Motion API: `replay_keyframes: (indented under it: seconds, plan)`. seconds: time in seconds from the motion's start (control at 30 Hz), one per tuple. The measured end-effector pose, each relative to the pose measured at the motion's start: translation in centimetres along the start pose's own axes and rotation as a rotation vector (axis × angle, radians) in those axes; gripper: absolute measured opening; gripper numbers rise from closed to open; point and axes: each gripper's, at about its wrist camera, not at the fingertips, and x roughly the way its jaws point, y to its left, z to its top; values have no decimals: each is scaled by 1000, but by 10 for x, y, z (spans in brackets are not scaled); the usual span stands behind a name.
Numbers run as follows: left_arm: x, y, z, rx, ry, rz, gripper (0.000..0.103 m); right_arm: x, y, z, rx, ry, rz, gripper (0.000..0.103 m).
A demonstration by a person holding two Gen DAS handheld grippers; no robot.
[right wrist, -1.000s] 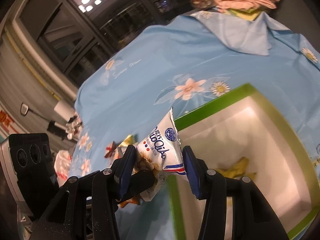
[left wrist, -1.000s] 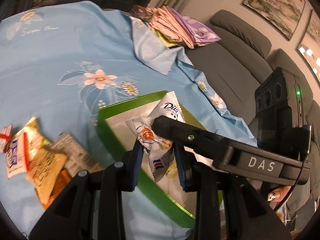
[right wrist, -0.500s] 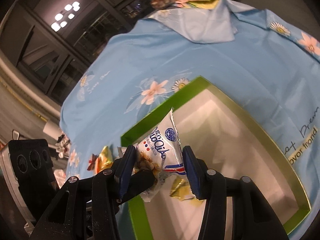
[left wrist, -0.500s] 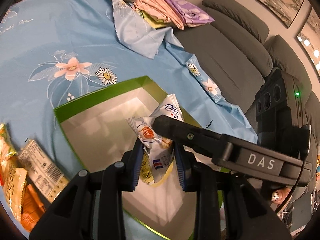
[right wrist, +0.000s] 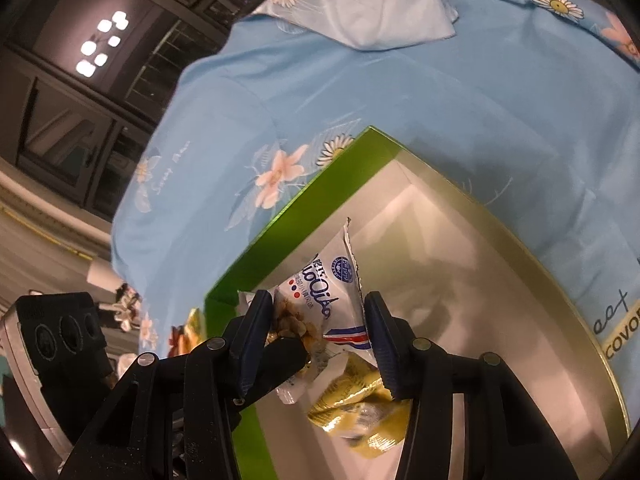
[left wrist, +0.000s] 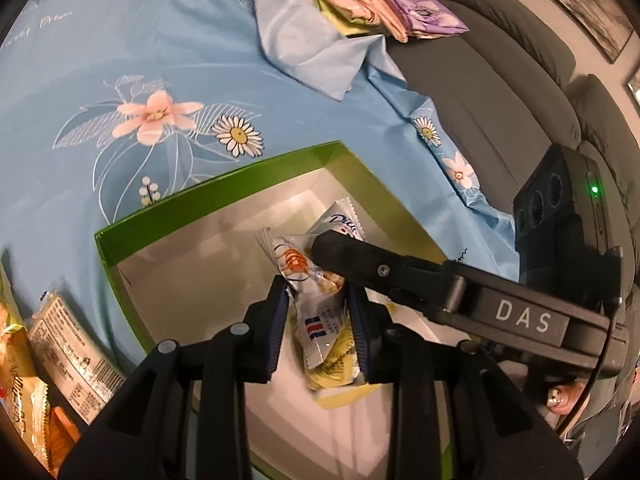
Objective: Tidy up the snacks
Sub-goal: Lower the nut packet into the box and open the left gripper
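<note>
1. My left gripper (left wrist: 318, 326) is clenched on a white snack packet (left wrist: 310, 296), pinched between both pads.
2. My right gripper (right wrist: 316, 336) grips a white-and-blue snack bag (right wrist: 320, 292) between its fingers.
3. Below both sets of fingers I see the green box (left wrist: 224, 184), and a yellow packet (right wrist: 352, 404) lies inside, just under my right fingertips.
4. Left of my left fingers, more snacks (left wrist: 48, 364) lie on the blue cloth (left wrist: 120, 60).

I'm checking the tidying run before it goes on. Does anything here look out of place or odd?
Nothing is spilled or damaged. One oddity: the left gripper and right gripper each pinch a white snack packet over the green box, crowded so close that a right finger crosses the left view.
</note>
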Motion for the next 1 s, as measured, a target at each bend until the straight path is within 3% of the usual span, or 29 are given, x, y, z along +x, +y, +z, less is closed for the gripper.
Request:
replay_keyframes:
  seconds: [0.43, 1.0]
  plan:
    - [12, -5, 1, 9, 25, 69, 29, 8, -10, 1, 44, 22, -29, 48]
    - [23, -7, 1, 4, 47, 85, 30, 11, -17, 2, 81, 23, -62, 46]
